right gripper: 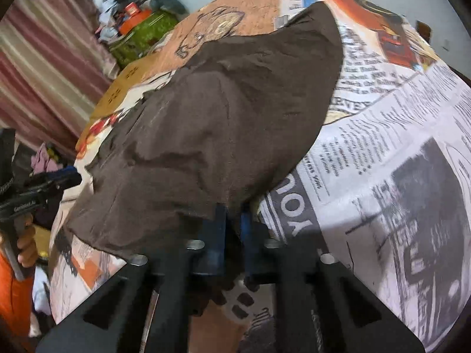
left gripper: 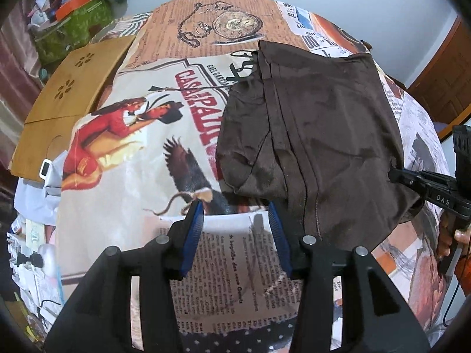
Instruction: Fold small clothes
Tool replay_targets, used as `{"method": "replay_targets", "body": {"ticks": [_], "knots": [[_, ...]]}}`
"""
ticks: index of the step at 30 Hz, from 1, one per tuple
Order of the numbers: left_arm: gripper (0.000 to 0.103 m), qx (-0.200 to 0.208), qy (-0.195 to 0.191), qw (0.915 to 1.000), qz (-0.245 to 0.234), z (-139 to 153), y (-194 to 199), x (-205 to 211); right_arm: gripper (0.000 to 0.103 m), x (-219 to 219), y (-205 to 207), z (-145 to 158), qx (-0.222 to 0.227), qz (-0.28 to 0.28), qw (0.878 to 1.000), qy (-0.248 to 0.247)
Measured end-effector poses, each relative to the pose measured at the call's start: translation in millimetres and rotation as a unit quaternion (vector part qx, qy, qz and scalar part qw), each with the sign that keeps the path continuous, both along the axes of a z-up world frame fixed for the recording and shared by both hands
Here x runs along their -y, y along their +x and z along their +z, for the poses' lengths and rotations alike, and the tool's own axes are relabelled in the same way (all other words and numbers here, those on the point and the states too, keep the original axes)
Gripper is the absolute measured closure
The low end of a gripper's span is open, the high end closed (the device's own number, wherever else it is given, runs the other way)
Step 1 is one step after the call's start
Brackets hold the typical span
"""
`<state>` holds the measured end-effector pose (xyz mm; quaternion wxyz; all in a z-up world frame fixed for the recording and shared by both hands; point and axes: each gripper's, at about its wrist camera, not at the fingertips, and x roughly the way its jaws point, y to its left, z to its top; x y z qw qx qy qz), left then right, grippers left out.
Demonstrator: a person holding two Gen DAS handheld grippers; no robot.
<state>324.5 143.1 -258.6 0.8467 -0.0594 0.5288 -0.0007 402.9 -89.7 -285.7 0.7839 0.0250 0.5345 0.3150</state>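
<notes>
Newspaper-print sheet (left gripper: 123, 158) covers the bench; brown garment (left gripper: 318, 135) lies far right. Right hand-held gripper (right gripper: 232, 209) pinches its near edge; left hand-held gripper (left gripper: 235, 214) is agape, empty. Carry the edge over flat, keep corners aligned.

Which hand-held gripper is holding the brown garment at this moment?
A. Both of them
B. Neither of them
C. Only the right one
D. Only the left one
C. The right hand-held gripper has its blue fingers closed on the edge of the brown garment, while the left hand-held gripper is open over the printed cloth, with nothing between its fingers.
</notes>
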Motion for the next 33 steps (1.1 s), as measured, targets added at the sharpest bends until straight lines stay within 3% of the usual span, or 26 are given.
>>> {"method": "replay_targets", "body": {"ticks": [9, 12, 16, 18, 20, 25, 28, 33], "knots": [[0.057, 0.003, -0.017, 0.9995, -0.028, 9, -4, 23, 0.099, 36, -5, 5, 0.054, 0.008, 0.995, -0.087], [0.057, 0.002, -0.032, 0.9986, -0.042, 10, -5, 36, 0.098, 56, 2, 4, 0.031, -0.014, 0.997, -0.075], [0.057, -0.02, -0.084, 0.994, -0.068, 5, -5, 56, 0.093, 62, 6, 7, 0.005, -0.034, 0.998, -0.046], [0.057, -0.029, -0.087, 0.9928, -0.078, 2, -7, 68, 0.083, 62, 5, 11, -0.006, -0.041, 0.999, -0.031], [0.057, -0.033, -0.084, 0.9923, -0.085, 0, -10, 78, 0.061, 65, -3, 21, 0.011, -0.043, 0.999, -0.021], [0.057, -0.044, -0.107, 0.9887, -0.096, -2, -19, 96, 0.057, 60, -31, 38, 0.05, -0.019, 0.998, -0.026], [0.057, -0.048, -0.136, 0.9846, -0.098, -2, -24, 103, 0.047, 62, -44, 40, 0.059, -0.012, 0.998, -0.021], [0.055, -0.053, -0.116, 0.9855, -0.112, -13, -22, 123, 0.047, 68, -50, 32, 0.046, -0.015, 0.999, -0.015]]}}
